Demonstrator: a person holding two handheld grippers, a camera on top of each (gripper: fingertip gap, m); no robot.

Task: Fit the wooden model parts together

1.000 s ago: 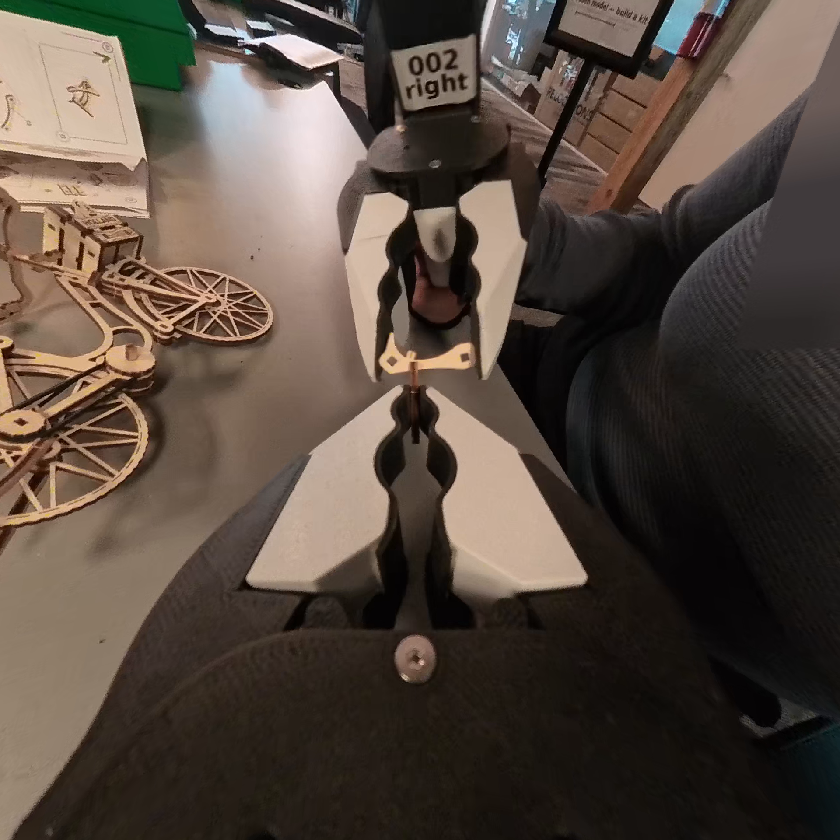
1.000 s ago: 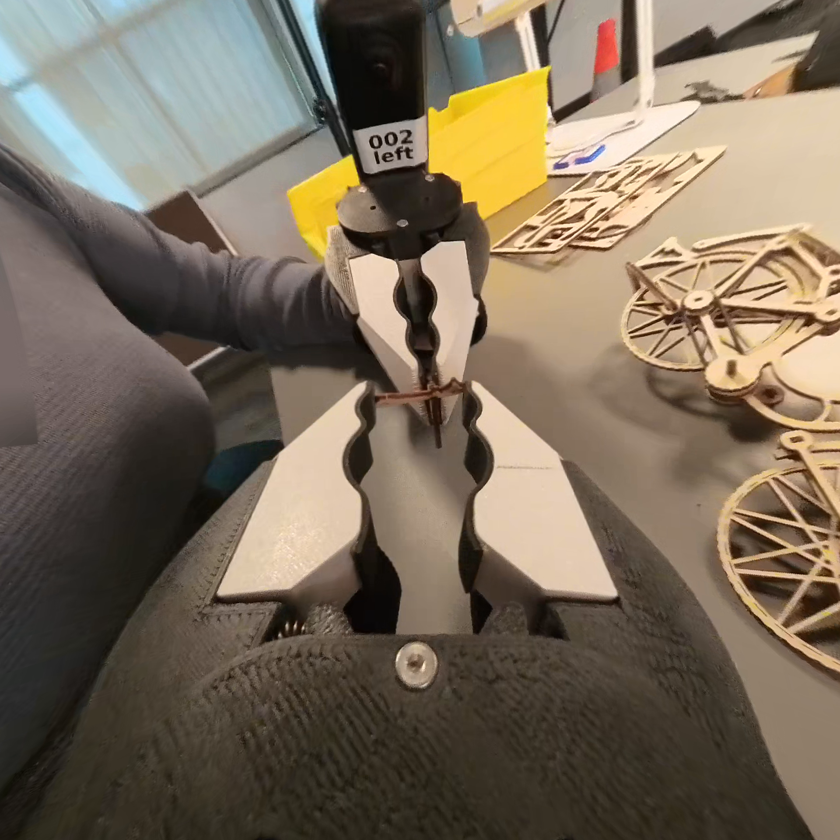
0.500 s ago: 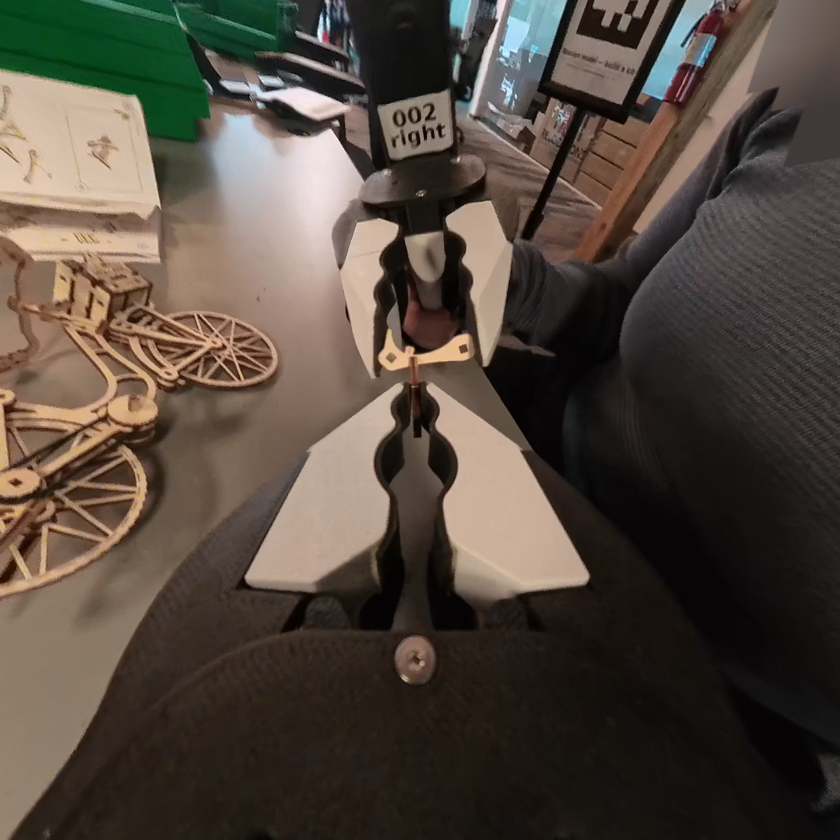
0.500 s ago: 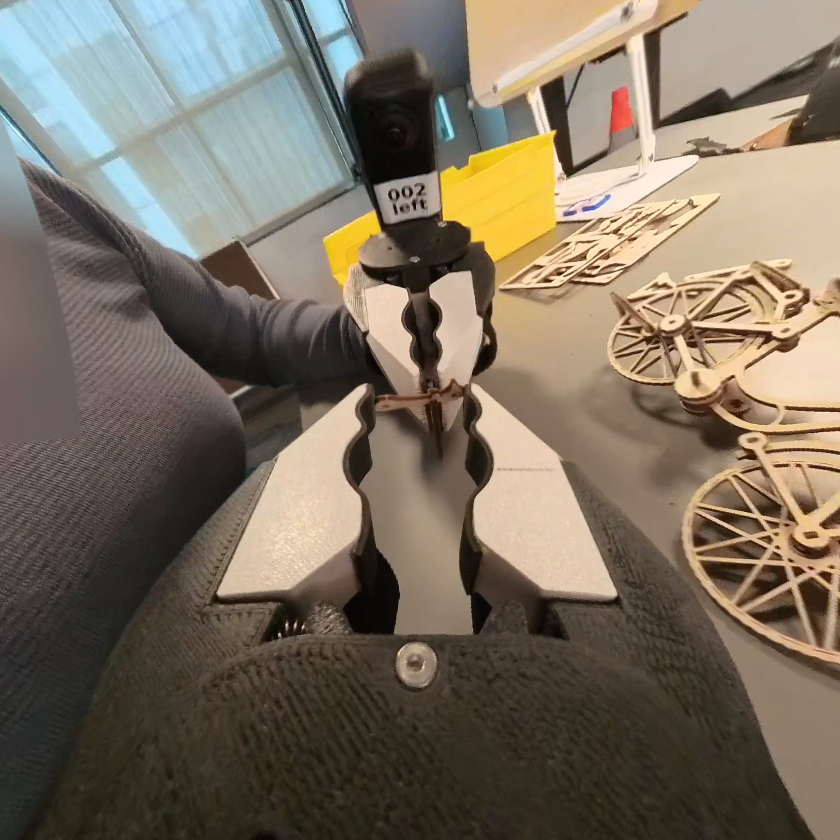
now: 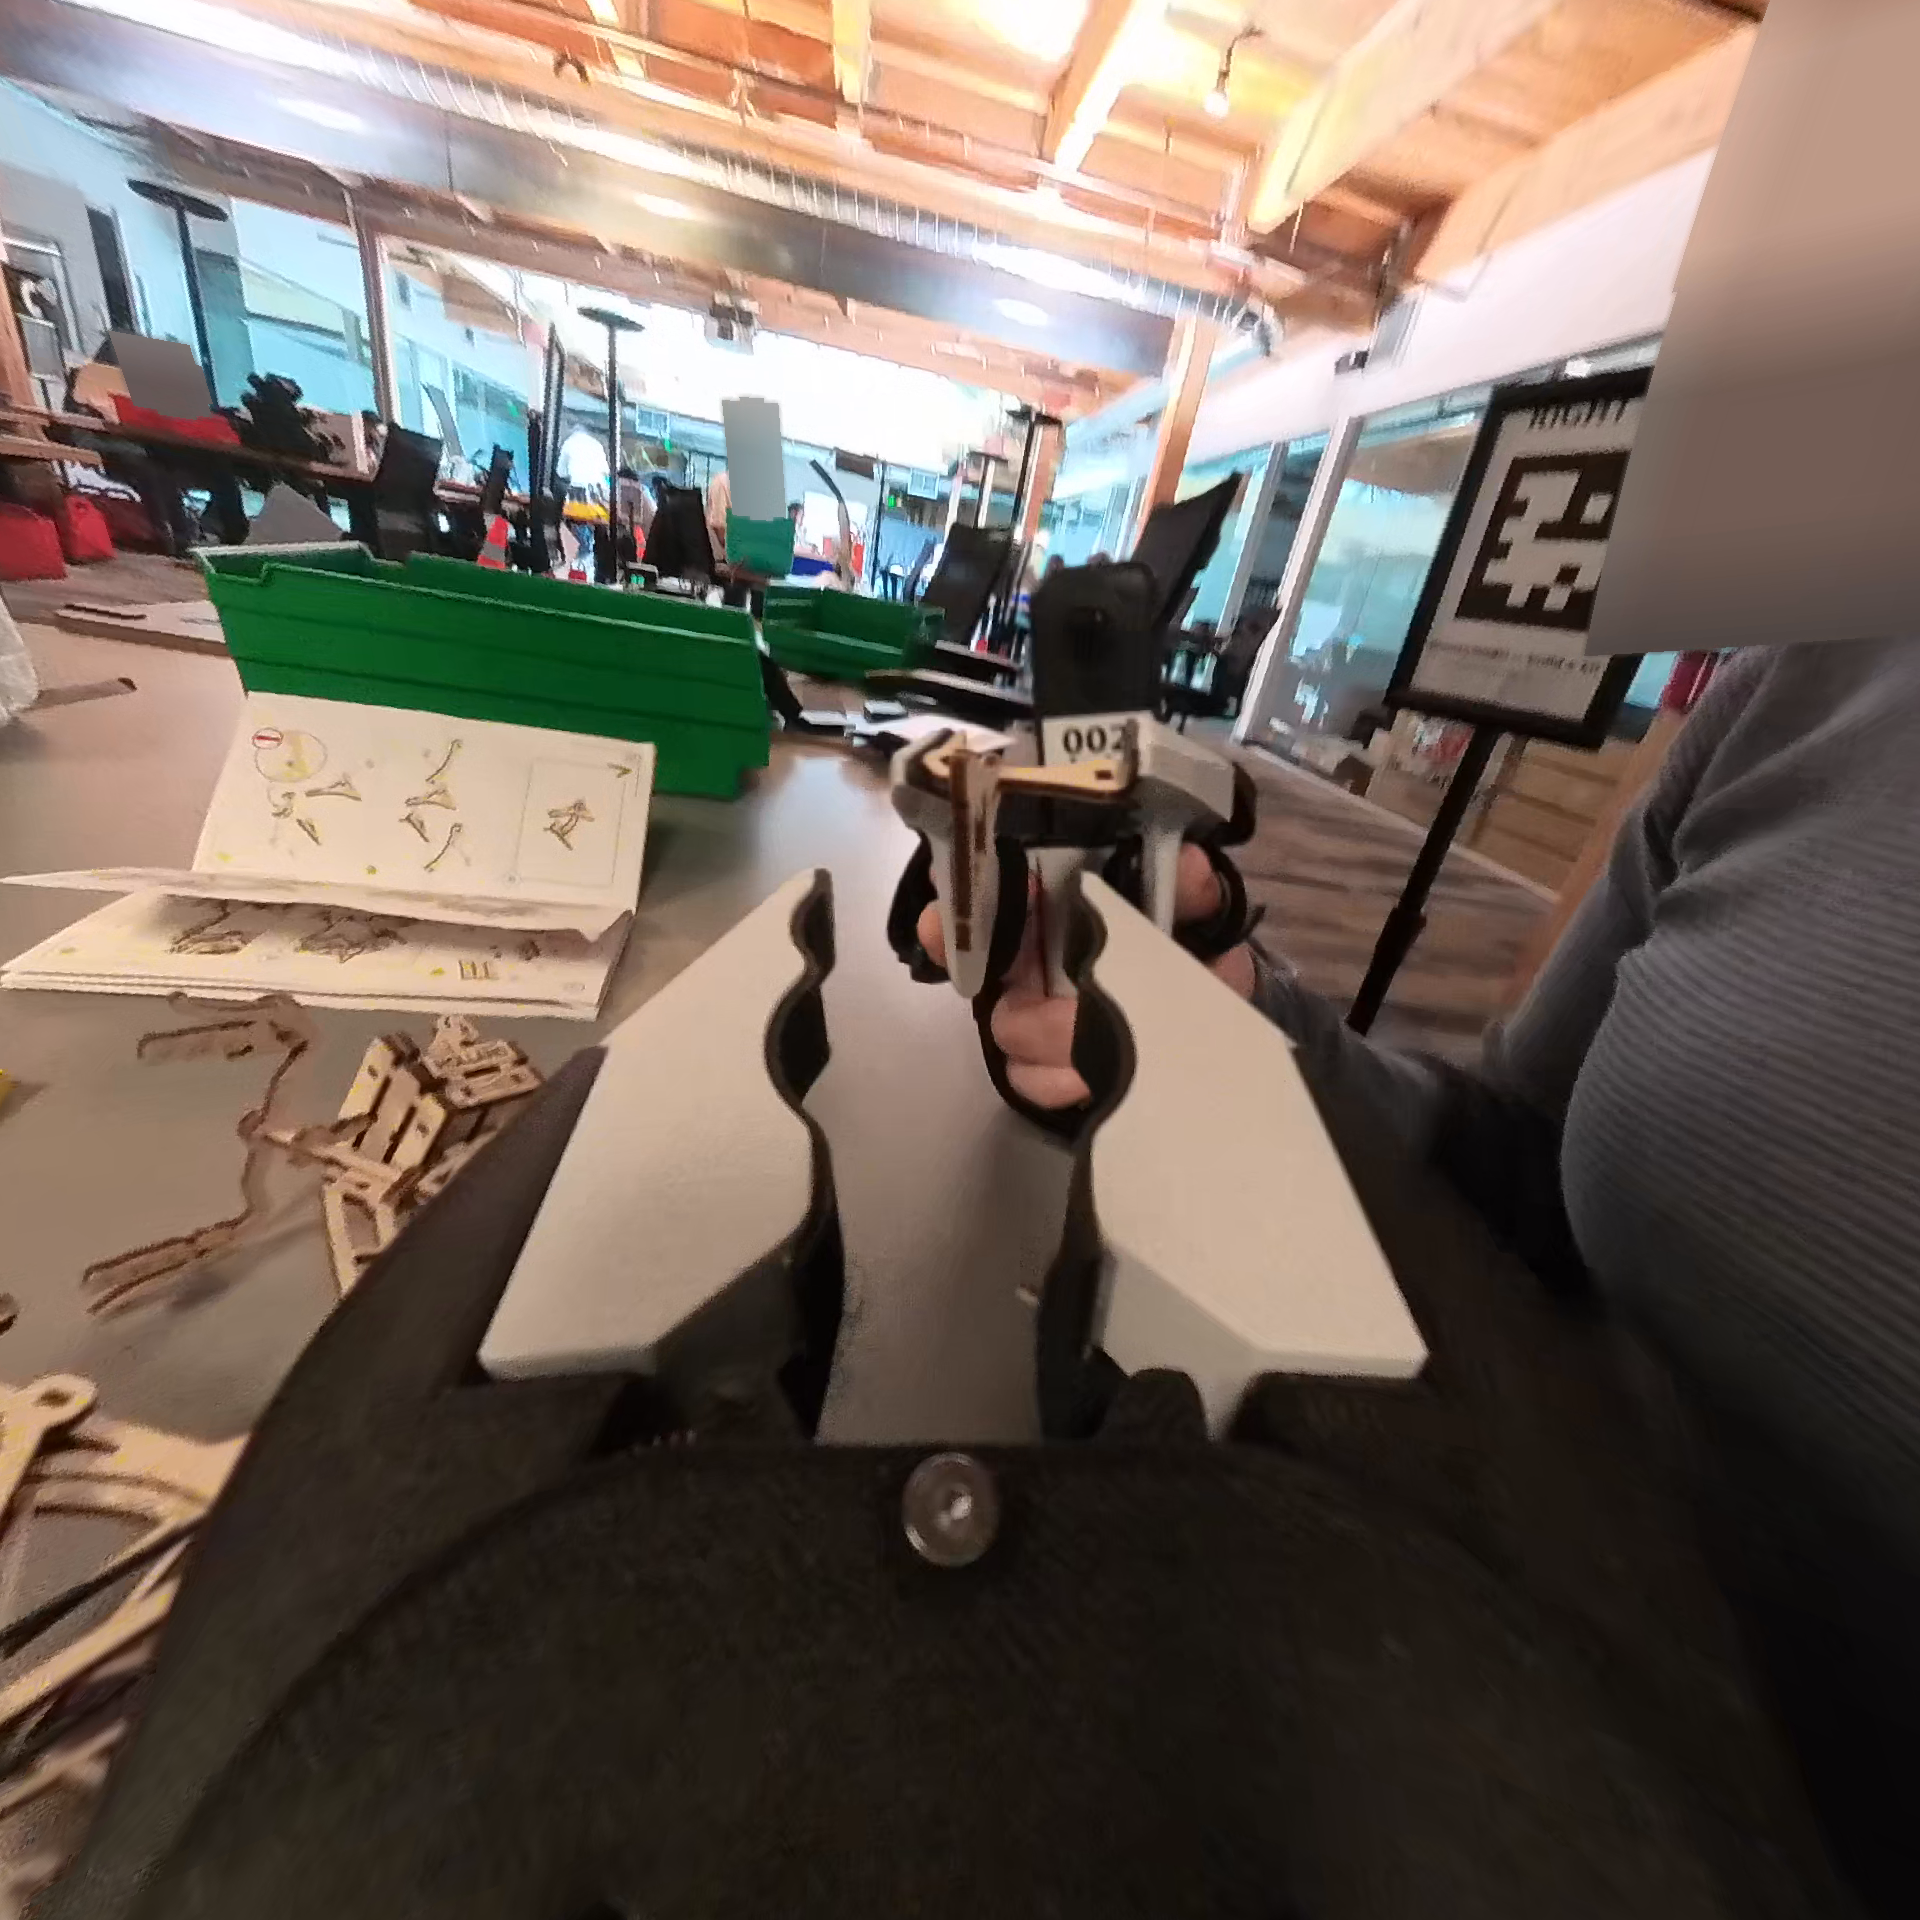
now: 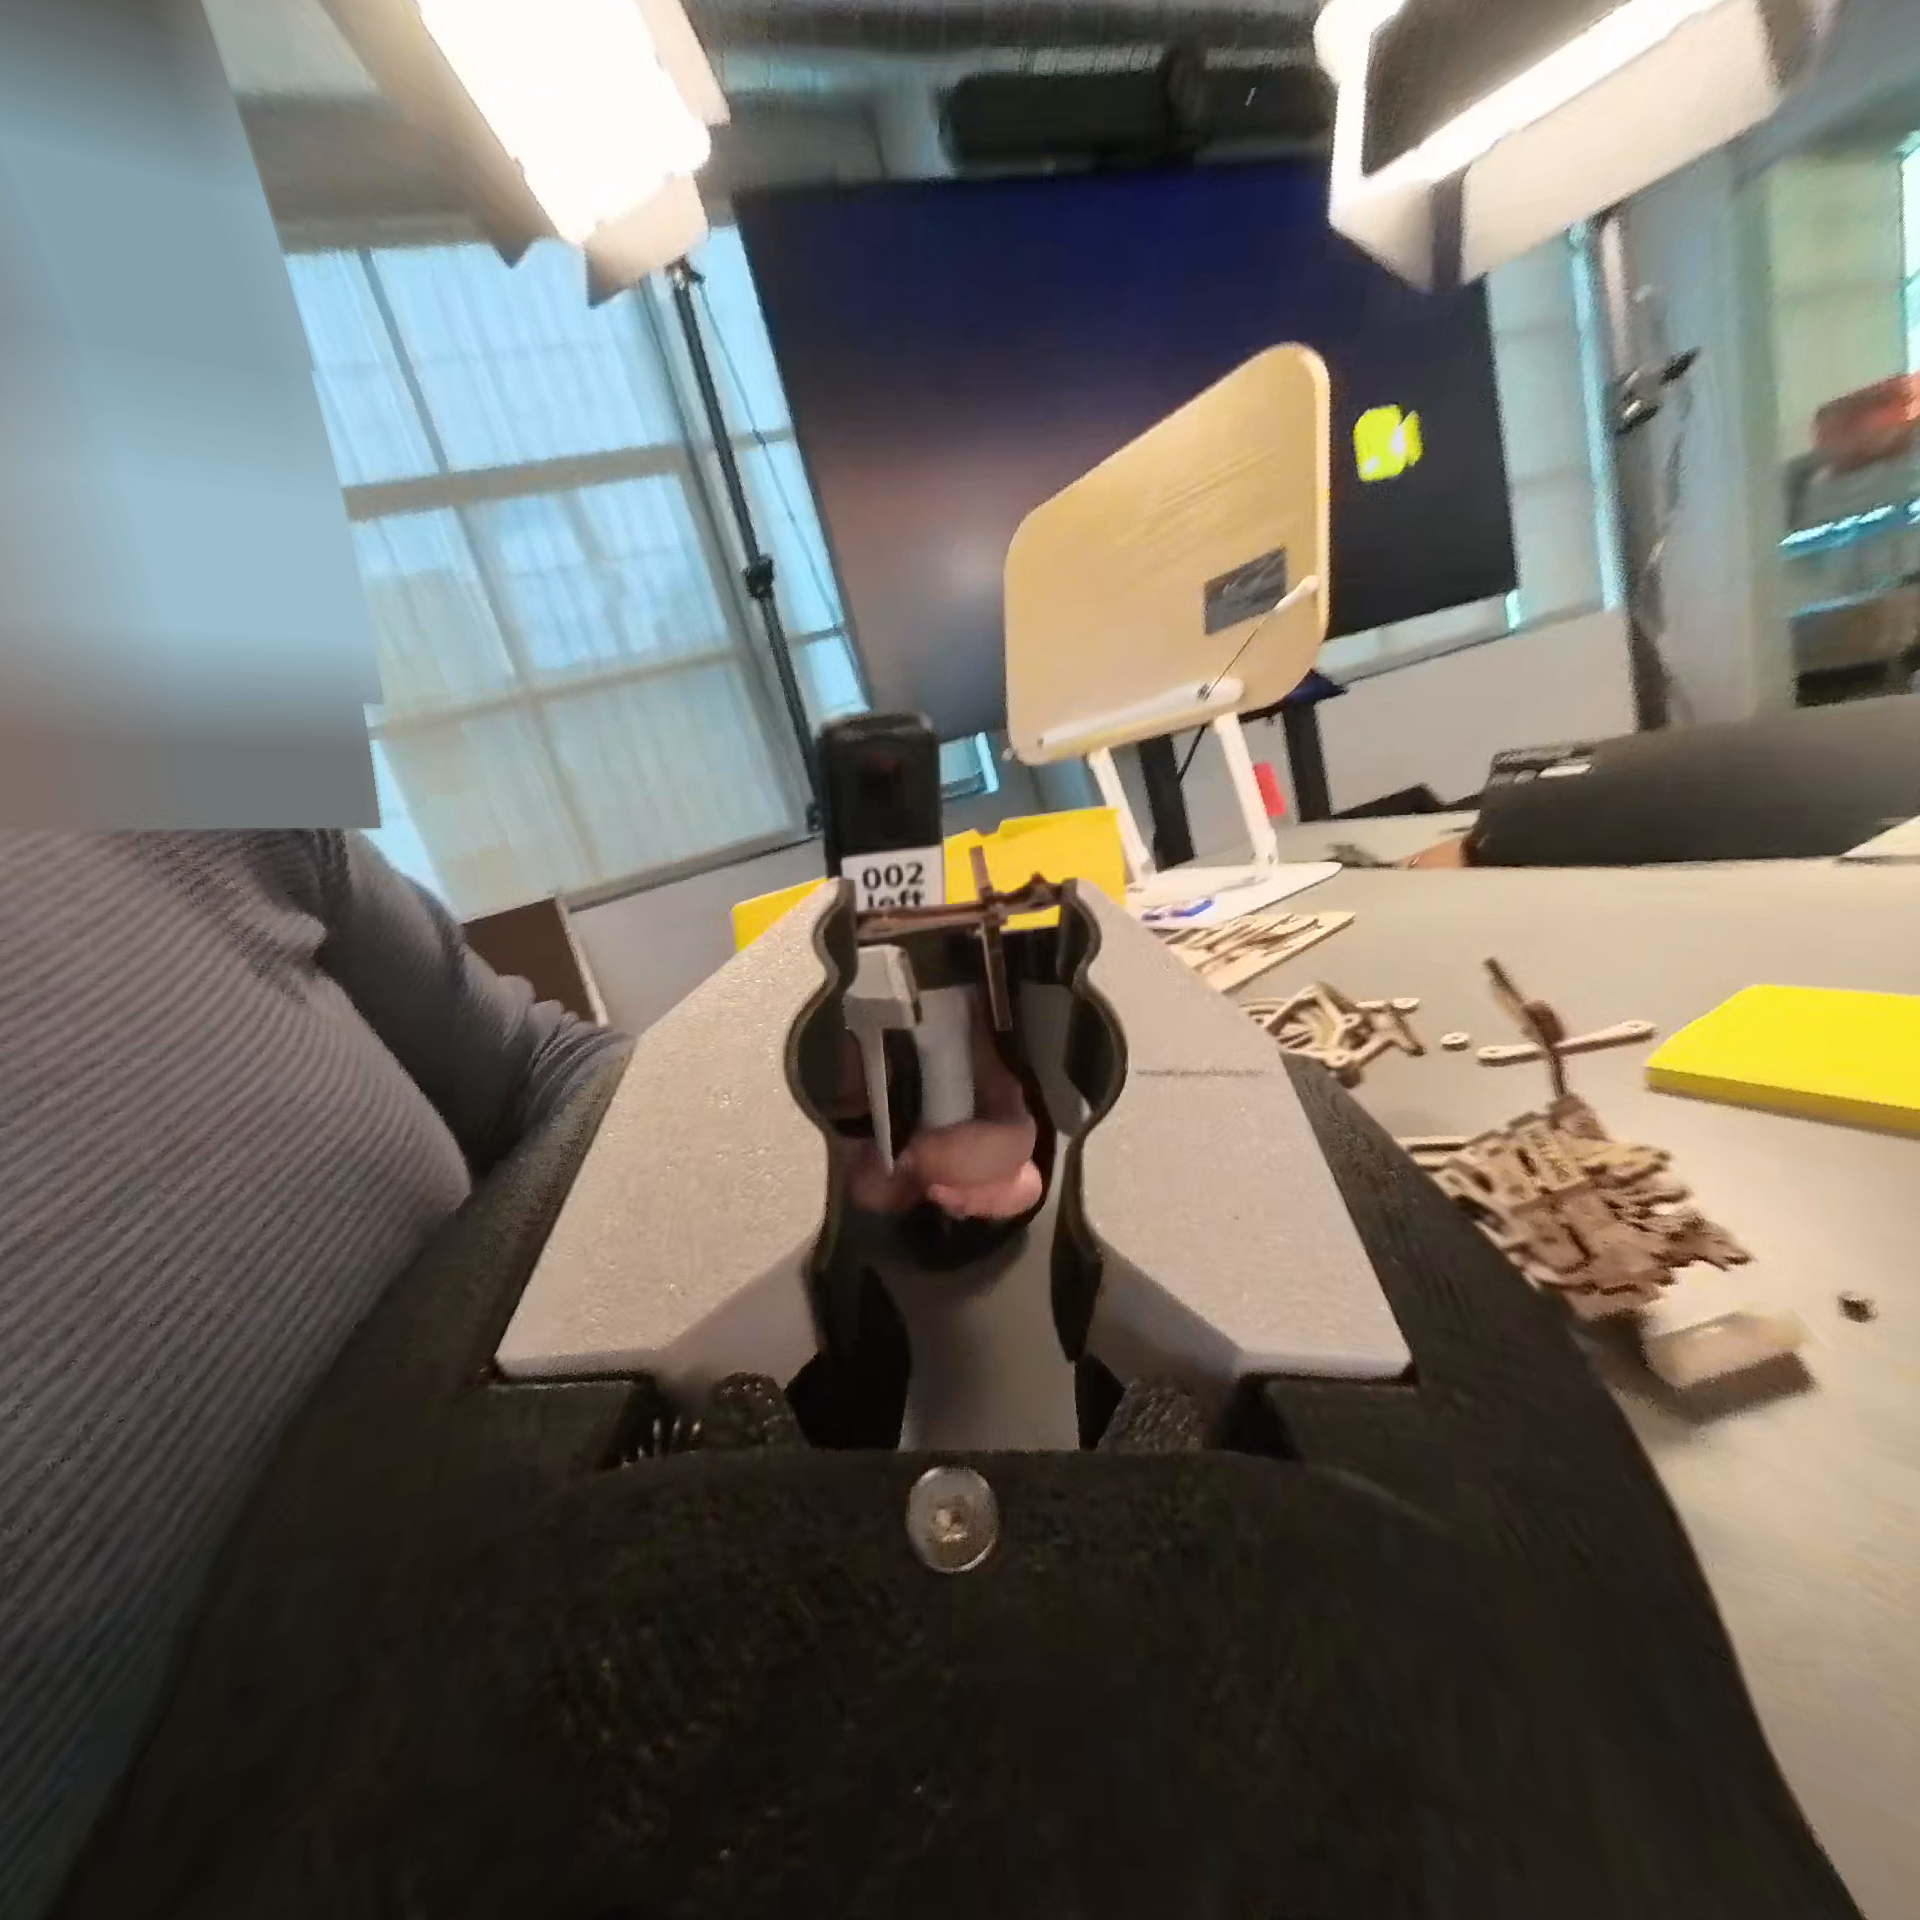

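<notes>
My right gripper (image 6: 961,914) is shut on a thin wooden bar (image 6: 925,920) held crosswise between its tips. A short wooden pin (image 6: 990,971) stands through the bar, forming a cross. In the left wrist view the right gripper (image 5: 1039,795) faces me with the bar (image 5: 1060,777) and the pin strip (image 5: 966,862). My left gripper (image 5: 951,894) is open and empty, just short of that cross piece. In the right wrist view the left gripper (image 6: 971,1101) is behind the bar with its jaws apart. Both grippers are lifted above the grey table (image 5: 156,1174).
An instruction booklet (image 5: 416,831) and green bins (image 5: 499,655) lie at the left back. Loose wooden model parts (image 5: 405,1122) and wheel parts (image 5: 62,1455) lie at the left. A parts pile (image 6: 1558,1195), a yellow pad (image 6: 1787,1049) and a cut-out sheet (image 6: 1257,935) lie at the right. The person's torso is close by.
My left gripper has opened and let go of the pin, which now stays in the bar held by my right gripper. Both grippers have tilted upward, away from the table.
</notes>
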